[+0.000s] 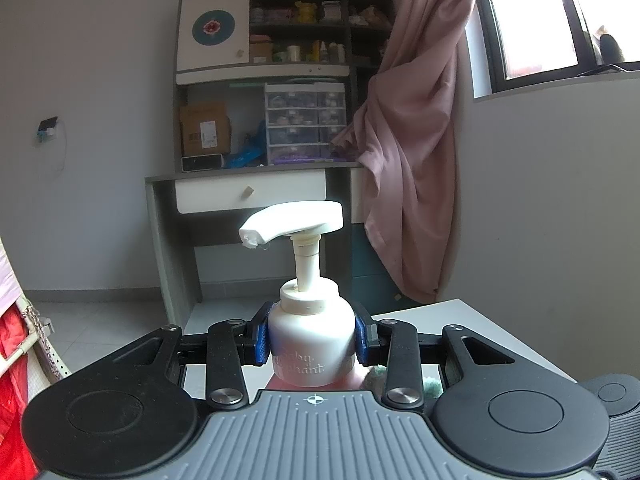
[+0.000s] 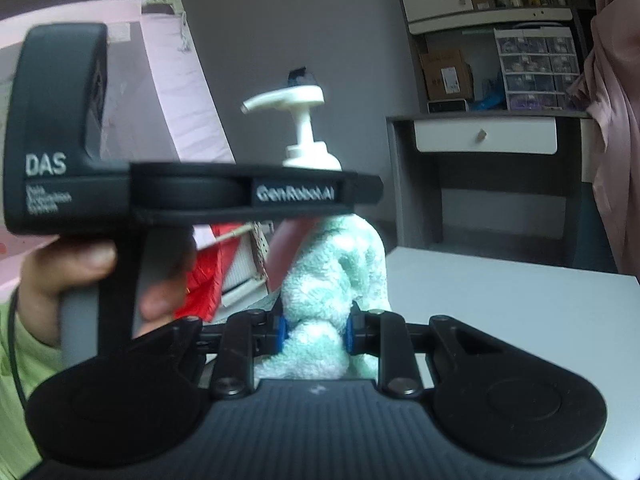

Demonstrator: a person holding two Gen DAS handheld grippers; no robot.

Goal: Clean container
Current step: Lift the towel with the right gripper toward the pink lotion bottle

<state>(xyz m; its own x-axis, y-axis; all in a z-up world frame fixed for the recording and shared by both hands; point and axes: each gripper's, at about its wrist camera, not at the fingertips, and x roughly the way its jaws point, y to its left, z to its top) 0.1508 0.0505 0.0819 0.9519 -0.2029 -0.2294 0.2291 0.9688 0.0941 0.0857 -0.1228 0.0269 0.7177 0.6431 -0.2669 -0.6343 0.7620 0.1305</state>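
The left gripper [image 1: 312, 336] is clamped on the pump bottle [image 1: 311, 340]: its blue pads [image 1: 262, 338] press against either side of the white shoulder, just under the collar. The bottle stands upright in the grip, raised above the white table [image 1: 460, 332]. Its pump head [image 1: 294, 222] is fully extended, nozzle pointing to the left of the view, with a smear of white residue at the nozzle tip. The lower part of the bottle is pinkish and mostly hidden behind the gripper body.

The right gripper [image 2: 316, 330] is clenched on a pale green cloth [image 2: 336, 280], bunched between its blue pads [image 2: 282, 330]. The cloth rises in a loose heap and lies against the right side of the pinkish bottle body [image 2: 286, 248], directly below the left gripper's black housing [image 2: 192, 196], which crosses the right wrist view horizontally. The person's hand [image 2: 80, 276] wraps the handle of that housing at the left of the view.

The table's far edge runs close behind the bottle; its right-hand corner is visible in the left wrist view. Beyond the edge lies open tiled floor [image 1: 120, 312], then a desk with shelving [image 1: 256, 184] against the wall, well apart. A pink curtain [image 1: 412, 140] hangs at the right beside a window [image 1: 532, 20]. The table surface to the right of the cloth is bare.
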